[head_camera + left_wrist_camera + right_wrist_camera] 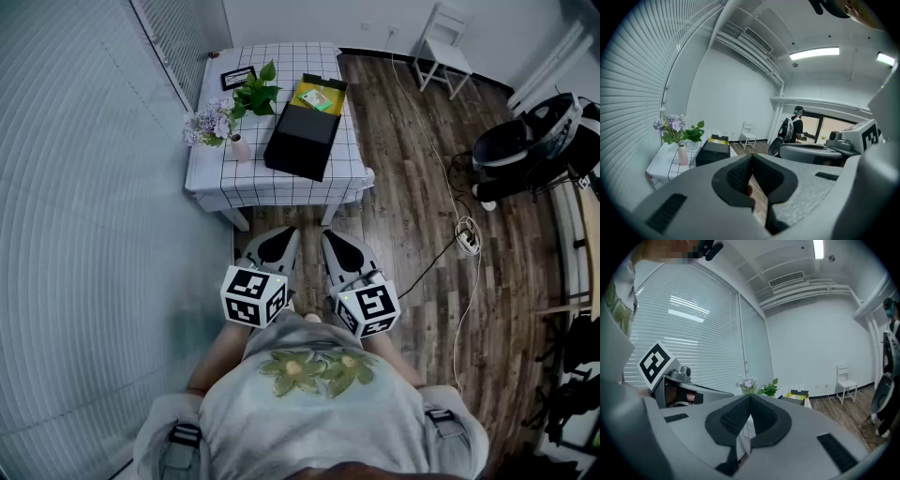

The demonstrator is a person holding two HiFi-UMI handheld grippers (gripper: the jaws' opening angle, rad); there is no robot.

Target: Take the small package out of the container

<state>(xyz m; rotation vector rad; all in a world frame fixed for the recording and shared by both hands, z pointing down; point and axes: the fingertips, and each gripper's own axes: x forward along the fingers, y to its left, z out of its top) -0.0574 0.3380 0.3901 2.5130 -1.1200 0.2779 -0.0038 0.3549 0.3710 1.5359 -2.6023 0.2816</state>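
Note:
A black open box [305, 133] stands on the small table with a checked cloth [225, 178], well ahead of me. A green and yellow small package [318, 98] lies at the box's far end. The box also shows in the left gripper view [713, 151] and the right gripper view [796, 396]. My left gripper [277, 246] and right gripper [339, 248] are held side by side close to my body, short of the table's near edge. Both have their jaws shut with nothing between them.
A vase of lilac flowers [212, 124], a green plant [256, 92] and a small framed picture [238, 77] sit on the table's left part. A white chair [444, 45] stands at the back right. A cable [441, 178] runs over the wood floor. A person with a backpack [791, 127] stands farther off.

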